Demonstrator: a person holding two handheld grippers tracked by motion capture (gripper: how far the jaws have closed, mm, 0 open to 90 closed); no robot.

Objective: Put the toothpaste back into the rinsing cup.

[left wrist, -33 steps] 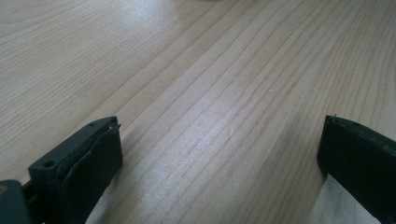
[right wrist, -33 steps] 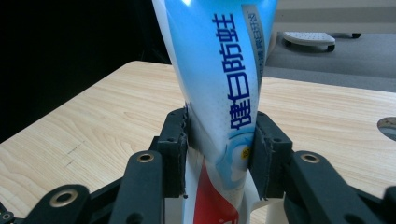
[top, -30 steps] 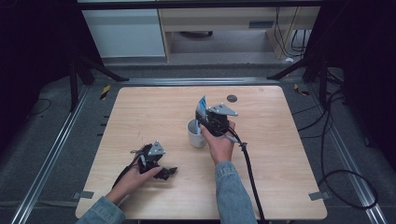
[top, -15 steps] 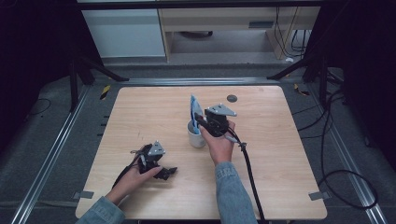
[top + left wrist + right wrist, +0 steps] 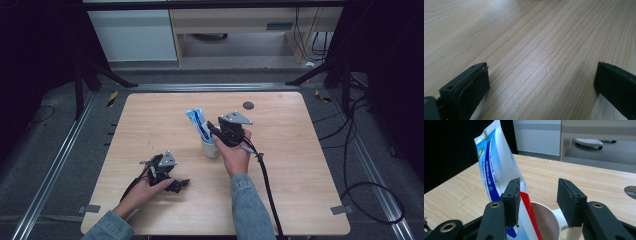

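A blue, white and red toothpaste tube [image 5: 197, 121] [image 5: 496, 165] stands in a white cup [image 5: 210, 149] [image 5: 549, 220] near the table's middle and leans to the left. My right gripper [image 5: 212, 129] [image 5: 537, 192] hovers over the cup's mouth. Its jaws have just been opening and now stand open. The tube's lower part rests by the left pad, and the right pad is well clear of it. My left gripper [image 5: 181, 185] [image 5: 542, 72] lies low on the wood at the front left, open, with bare table between its jaws.
The wooden table [image 5: 300, 165] has a dark round spot [image 5: 248, 105] [image 5: 631, 188] near its far edge. The right gripper's cable [image 5: 265, 180] trails back over the front edge. Metal rails and black stand legs flank the table on the floor.
The right jaws have parted off the tube. The tube has tipped to the left in the cup. Both hands have stayed where they were.
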